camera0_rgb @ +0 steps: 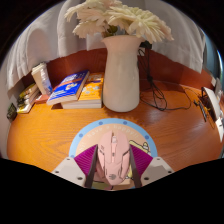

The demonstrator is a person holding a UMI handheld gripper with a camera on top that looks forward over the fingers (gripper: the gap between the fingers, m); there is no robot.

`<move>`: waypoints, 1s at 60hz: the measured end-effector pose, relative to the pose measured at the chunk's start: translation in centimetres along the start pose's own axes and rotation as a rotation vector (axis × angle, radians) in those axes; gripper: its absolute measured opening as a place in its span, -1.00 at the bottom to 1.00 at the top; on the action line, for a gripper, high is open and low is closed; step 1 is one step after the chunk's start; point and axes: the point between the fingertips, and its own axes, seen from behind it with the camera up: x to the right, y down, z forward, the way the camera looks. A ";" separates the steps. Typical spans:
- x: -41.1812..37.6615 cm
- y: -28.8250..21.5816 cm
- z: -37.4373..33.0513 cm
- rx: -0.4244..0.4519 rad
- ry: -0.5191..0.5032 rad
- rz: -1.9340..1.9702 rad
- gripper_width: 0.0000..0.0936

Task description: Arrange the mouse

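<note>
A pale pink computer mouse (113, 156) sits between my two fingers, its nose pointing away from me. My gripper (113, 160) has its magenta pads (86, 158) pressed against both sides of the mouse. The mouse is over a round mouse mat (102, 130) with a light blue rim and a pale centre, which lies on the wooden desk (50, 125). I cannot tell whether the mouse rests on the mat or is just above it.
A tall white vase (121, 72) with cream flowers (115, 18) stands just beyond the mat. Books (75, 90) lie to its left, with small items (30, 92) further left. A dark cable (170, 98) runs across the desk to the right.
</note>
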 end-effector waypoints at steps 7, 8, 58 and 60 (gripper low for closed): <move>0.2 0.1 -0.7 -0.043 0.033 0.003 0.86; 0.5 0.0 -1.0 -0.046 0.053 -0.002 0.86; -28.3 5.4 -28.4 0.176 -0.114 -0.015 0.84; -29.2 5.4 -29.0 0.184 -0.124 -0.019 0.85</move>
